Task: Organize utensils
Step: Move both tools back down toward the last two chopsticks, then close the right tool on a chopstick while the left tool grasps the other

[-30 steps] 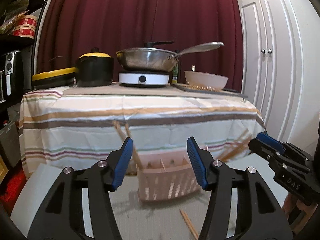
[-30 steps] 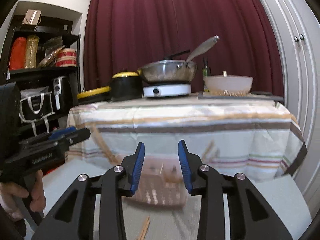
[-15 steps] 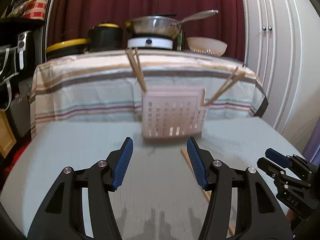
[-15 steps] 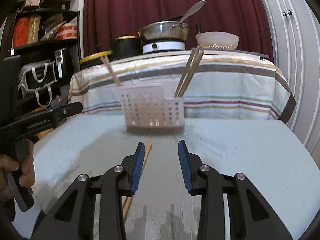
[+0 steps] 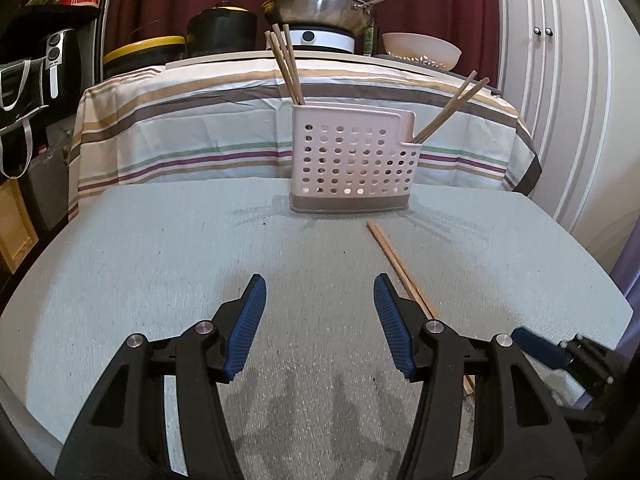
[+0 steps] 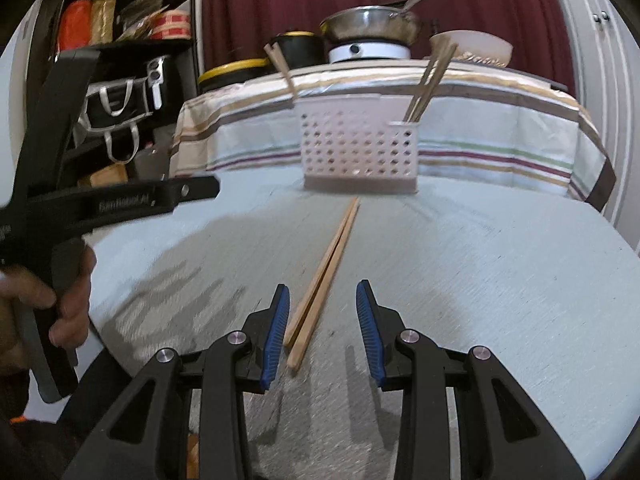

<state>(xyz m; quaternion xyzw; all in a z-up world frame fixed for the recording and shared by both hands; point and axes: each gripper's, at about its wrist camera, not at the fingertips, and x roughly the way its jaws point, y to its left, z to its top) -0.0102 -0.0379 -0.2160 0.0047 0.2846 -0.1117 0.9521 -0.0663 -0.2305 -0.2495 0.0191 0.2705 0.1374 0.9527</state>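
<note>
A pink perforated utensil holder stands at the far edge of the grey table, with chopsticks sticking up at its left end and its right end. A loose pair of wooden chopsticks lies on the table in front of it. My right gripper is open, low over the table, with the near ends of that pair between its fingers, untouched. My left gripper is open and empty, just left of the pair.
Behind the table a striped cloth covers a counter with a steel pan, a black pot and a white bowl. Dark shelves with bags stand at left. White cupboard doors are at right. A hand grips the left tool.
Both grippers have come down and tilted toward the table. The holder and the loose chopsticks, low in view before, now lie ahead. The right gripper's fingers now flank the chopsticks' near ends.
</note>
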